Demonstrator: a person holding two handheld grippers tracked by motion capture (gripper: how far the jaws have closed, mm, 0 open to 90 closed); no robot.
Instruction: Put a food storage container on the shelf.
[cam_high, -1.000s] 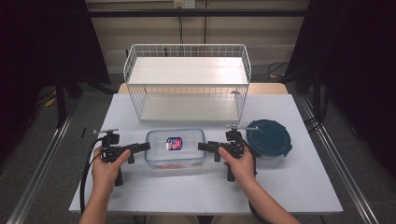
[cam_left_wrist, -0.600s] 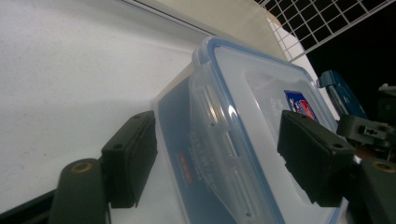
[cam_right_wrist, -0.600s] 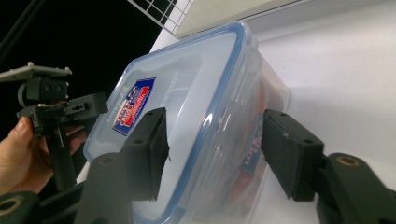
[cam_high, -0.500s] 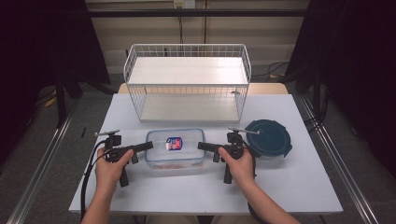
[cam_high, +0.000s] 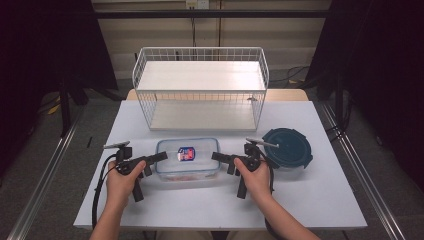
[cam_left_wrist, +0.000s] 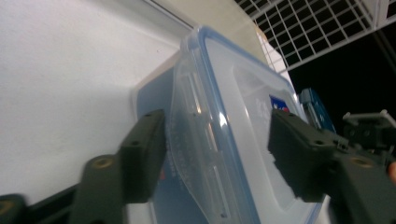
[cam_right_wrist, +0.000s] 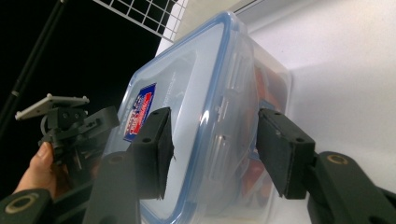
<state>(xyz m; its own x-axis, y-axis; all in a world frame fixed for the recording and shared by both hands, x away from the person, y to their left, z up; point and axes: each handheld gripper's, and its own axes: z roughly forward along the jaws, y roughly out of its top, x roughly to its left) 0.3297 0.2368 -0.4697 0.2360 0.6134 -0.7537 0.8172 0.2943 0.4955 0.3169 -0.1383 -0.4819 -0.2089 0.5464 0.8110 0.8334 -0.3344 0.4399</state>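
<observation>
Both tools, left (cam_high: 161, 156) and right (cam_high: 216, 156), have just been closing, unpressed, astride the container's (cam_high: 187, 172) side clips; contents blurred.

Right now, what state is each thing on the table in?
Clear container: lid on, flat on the table.
Left gripper: jaws just closing, straddling the container's side clip, gap visible.
Right gripper: jaws just closing, straddling the opposite clip, gap visible.
Dark round lid: lying flat.
Wire rack: upright.
</observation>
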